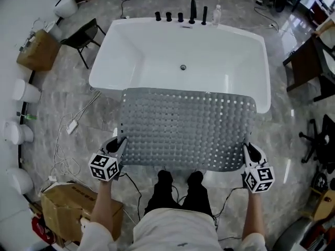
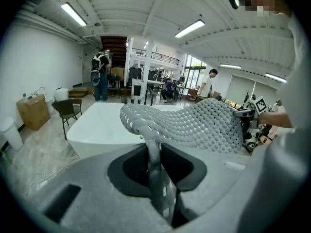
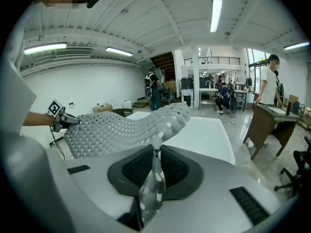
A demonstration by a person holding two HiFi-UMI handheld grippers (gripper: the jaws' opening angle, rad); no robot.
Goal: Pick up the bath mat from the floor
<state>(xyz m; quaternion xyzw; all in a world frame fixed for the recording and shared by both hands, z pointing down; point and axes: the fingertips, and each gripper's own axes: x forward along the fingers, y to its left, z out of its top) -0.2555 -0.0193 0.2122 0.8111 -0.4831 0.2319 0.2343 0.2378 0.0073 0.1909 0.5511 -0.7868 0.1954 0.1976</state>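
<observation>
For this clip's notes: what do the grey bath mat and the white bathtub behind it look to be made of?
The bath mat is likely soft rubber or PVC with a matte grey finish: it bends in a wave, creases at its pinched corners, and carries moulded bumps and holes. The bathtub is probably acrylic or glazed ceramic, glossy white, with smooth walls and soft highlights.

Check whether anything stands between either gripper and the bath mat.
Nothing does. The left gripper and the right gripper are each shut on a near corner of the bath mat, its edge pinched between the jaws. The mat hangs spread between them, off the floor, in front of the bathtub.
</observation>
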